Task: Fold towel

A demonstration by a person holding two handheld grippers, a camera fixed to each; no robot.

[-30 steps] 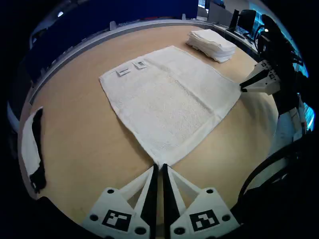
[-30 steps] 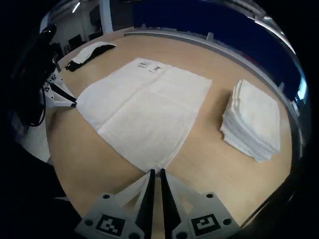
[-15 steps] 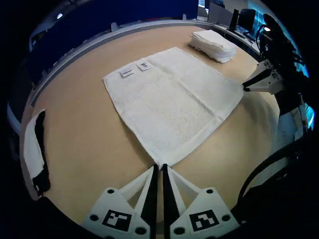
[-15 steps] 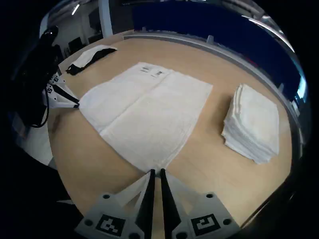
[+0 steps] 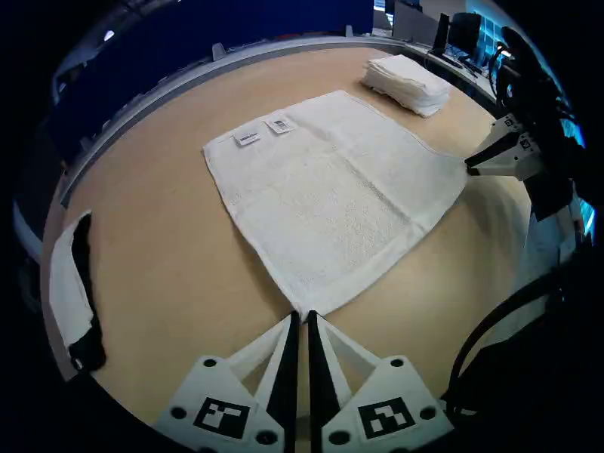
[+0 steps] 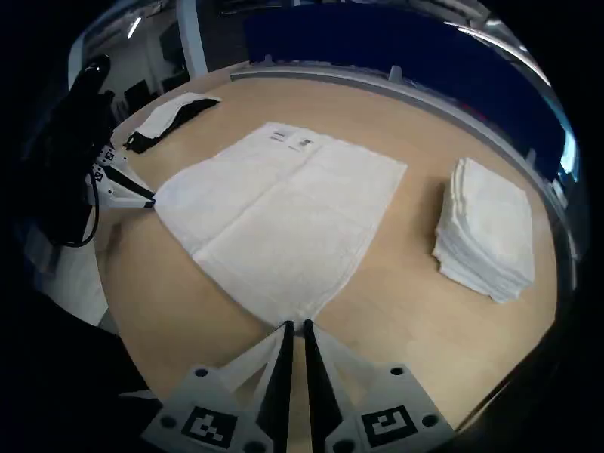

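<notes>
Towel (image 5: 332, 196) flat on table (image 5: 166, 249), one near corner each pinched between closed fingers (image 5: 287, 355) of left gripper (image 5: 300, 317), right gripper (image 6: 294, 326)

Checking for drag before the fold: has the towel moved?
Yes, slightly: the towel has slid nearer the camera, away from the stack.

One pale wooden table (image 5: 166, 249) carries everything. On it there is one flat white terry towel (image 5: 332, 196), and along its far edge sit two small rectangular white labels (image 5: 247, 138) (image 5: 280, 125). Near the table's far right edge stands one stack of folded white towels (image 5: 404, 75); its layers are too fine to count. At the table's left edge lies one white-and-black cloth (image 5: 75, 302). There are two white two-finger grippers, the left gripper (image 5: 300, 315) and the right gripper (image 6: 296, 325), each bearing two square black-and-white markers (image 5: 223, 417).
</notes>
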